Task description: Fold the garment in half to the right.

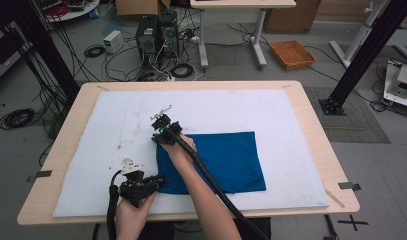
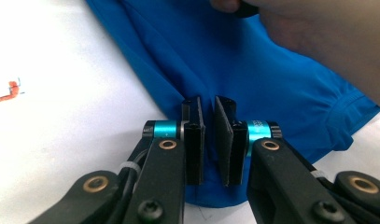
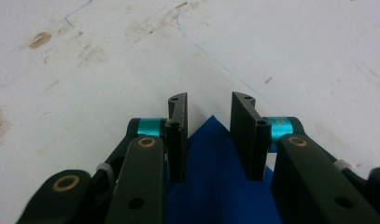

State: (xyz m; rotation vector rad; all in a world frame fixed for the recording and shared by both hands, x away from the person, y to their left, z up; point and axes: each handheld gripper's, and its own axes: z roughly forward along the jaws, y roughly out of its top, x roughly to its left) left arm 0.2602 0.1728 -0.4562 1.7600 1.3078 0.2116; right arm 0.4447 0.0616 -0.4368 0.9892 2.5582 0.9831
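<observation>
The wooden table [image 1: 311, 130] carries a white mat [image 1: 291, 150] that covers most of its top, and both tongs work over this mat. On the mat lies a blue cloth [image 1: 226, 160], folded flat; it stretches between the 2 tongs and away to the right of them in the high view. The left gripper [image 1: 158, 181] is at the near left corner of the cloth, and the right gripper [image 1: 161, 131] is at the far left corner, so the left edge of the cloth runs from one to the other. In the left gripper view the jaws of the left gripper [image 2: 208, 109] stand almost together, and a thin fold of the cloth [image 2: 253, 70] goes into the narrow gap between them, so they look clamped on it. In the right gripper view the jaws of the right gripper [image 3: 208, 105] stand apart, with the pointed corner of the cloth [image 3: 211, 158] lying between them; the pads do not press on it. The right forearm [image 1: 206, 195] crosses above the cloth. Small brown stains [image 1: 126, 162] mark the mat just beyond the left gripper.
</observation>
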